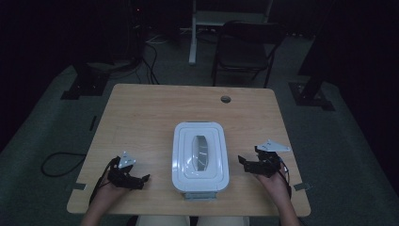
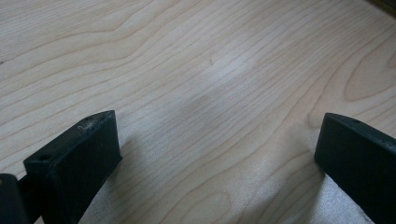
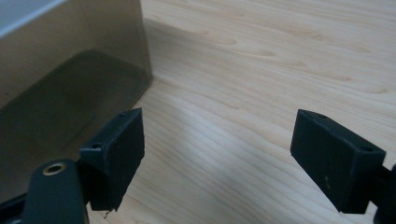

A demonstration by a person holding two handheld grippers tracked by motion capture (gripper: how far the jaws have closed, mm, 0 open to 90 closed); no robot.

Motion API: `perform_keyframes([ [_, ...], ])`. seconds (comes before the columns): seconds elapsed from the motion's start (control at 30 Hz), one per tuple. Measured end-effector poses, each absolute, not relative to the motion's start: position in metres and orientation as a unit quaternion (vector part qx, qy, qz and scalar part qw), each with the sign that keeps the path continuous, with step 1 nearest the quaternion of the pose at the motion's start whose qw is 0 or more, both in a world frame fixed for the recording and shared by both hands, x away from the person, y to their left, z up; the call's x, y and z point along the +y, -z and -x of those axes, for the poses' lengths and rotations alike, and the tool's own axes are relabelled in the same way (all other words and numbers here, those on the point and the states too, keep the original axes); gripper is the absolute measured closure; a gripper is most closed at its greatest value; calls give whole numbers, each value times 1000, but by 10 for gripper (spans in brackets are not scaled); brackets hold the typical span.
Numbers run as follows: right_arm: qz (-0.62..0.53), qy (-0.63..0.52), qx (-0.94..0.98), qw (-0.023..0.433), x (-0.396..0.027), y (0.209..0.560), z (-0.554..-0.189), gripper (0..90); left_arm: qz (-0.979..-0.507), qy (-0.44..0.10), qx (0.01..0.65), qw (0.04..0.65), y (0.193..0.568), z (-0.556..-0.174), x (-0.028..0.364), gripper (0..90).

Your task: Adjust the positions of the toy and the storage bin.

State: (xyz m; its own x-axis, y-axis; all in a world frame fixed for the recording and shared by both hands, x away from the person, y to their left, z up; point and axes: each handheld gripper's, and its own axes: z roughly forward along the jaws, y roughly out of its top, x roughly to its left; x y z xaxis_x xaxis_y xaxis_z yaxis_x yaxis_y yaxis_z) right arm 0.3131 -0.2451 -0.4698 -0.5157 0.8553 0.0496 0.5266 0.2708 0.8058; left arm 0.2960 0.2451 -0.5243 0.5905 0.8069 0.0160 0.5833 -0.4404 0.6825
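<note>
- Two grippers, both empty: your right gripper (image 1: 246, 164) sits with its jaws spread wide and nothing between them, and your left gripper (image 1: 139, 181) is spread the same way over bare wood.
- In the right gripper view, the translucent wall of the container (image 3: 70, 79) stands just beside your left-hand jaw, apart from it, with the tabletop (image 3: 261, 70) showing through the gap between the jaws.
- In the left gripper view there is nothing ahead of the jaws but wood grain (the box lies off to the side of where that gripper points).
- From above, the white-lidded container (image 1: 201, 157) stands at the middle of the near half of the tabletop (image 1: 141, 113), between your two hands, its near end close to the front edge.
- Its long axis runs away from you, front edge to back, so each gripper faces one of its long sides; the clear handle (image 1: 201, 152) on the lid runs along that same axis.
- The relation that matters: the container lies inward from both grippers, to the left of the right one and to the right of the left one.
- Your right gripper looks the nearer of the two to the container's side, and its jaws already point at it, so I would judge it the better placed to go back in; the left would need to swing inward first.
</note>
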Motion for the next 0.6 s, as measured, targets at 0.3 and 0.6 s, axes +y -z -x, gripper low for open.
perform_keyframes([
  [0.3, -450, -396, 776, 196, -230, 487, -316, 160, -831, -171, 419, 324, 524, -291, 241, 8],
  [0.6, -429, -374, 795, 209, -216, 506, -316, 126, -824, -177, 435, 318, 524, -290, 238, 8],
])
